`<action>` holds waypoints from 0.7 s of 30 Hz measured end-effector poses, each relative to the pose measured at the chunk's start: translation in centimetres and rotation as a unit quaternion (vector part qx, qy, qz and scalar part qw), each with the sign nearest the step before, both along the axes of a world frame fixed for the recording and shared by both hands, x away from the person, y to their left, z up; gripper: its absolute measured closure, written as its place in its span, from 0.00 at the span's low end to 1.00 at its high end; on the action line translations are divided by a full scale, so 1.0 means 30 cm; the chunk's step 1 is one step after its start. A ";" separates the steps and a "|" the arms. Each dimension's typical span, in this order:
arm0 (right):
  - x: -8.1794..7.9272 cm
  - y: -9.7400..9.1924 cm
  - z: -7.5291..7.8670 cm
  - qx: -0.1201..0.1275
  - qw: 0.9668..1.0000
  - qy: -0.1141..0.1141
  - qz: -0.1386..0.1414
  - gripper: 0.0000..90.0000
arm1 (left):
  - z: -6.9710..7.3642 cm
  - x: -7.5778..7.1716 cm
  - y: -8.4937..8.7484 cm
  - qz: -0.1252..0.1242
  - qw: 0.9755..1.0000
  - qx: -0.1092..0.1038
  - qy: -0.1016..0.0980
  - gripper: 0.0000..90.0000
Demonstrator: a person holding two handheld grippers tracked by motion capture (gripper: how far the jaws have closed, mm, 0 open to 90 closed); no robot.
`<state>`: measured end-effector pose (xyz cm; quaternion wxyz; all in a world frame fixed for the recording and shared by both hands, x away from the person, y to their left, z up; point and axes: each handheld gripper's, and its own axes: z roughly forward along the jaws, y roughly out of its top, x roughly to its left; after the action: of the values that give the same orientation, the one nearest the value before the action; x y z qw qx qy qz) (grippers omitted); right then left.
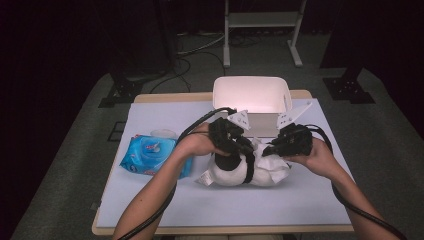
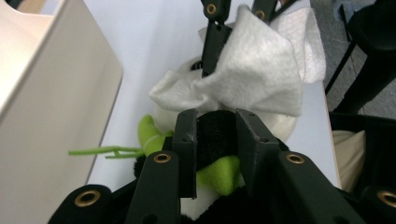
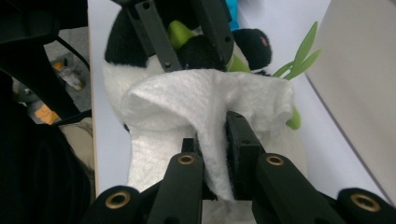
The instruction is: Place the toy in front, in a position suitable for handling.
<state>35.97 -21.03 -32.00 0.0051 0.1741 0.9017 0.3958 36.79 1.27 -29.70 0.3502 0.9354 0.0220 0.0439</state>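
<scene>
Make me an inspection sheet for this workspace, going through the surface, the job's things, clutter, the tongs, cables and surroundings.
Surface: pale mat covering a wooden table.
Job's things: black-and-white plush panda lying on the mat; white wipe draped over it.
Clutter: blue wipes pack at the left; white bin at the far edge.
Tongs: left tongs shut on the panda's black plush; right tongs shut on the wipe.
Cables: one black cable along the left forearm, another along the right.
Surroundings: grey floor, dark backdrop, metal frame beyond the table.
</scene>
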 end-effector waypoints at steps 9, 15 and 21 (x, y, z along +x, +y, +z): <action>-0.017 0.029 -0.053 -0.016 0.999 0.021 0.021 0.93 | -0.084 -0.062 0.042 -0.012 0.999 0.000 0.036 0.75; -0.011 0.053 -0.065 -0.025 0.999 0.025 0.028 0.93 | -0.100 -0.084 0.063 -0.014 0.999 -0.004 0.050 0.72; -0.027 0.051 -0.083 -0.022 0.999 0.033 0.035 0.93 | -0.076 -0.085 0.068 -0.011 0.998 -0.010 0.065 0.62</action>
<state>35.18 -19.50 -34.48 -0.0347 0.1554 0.9153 0.3700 34.25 3.31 -31.97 0.3574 0.9331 0.0350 -0.0211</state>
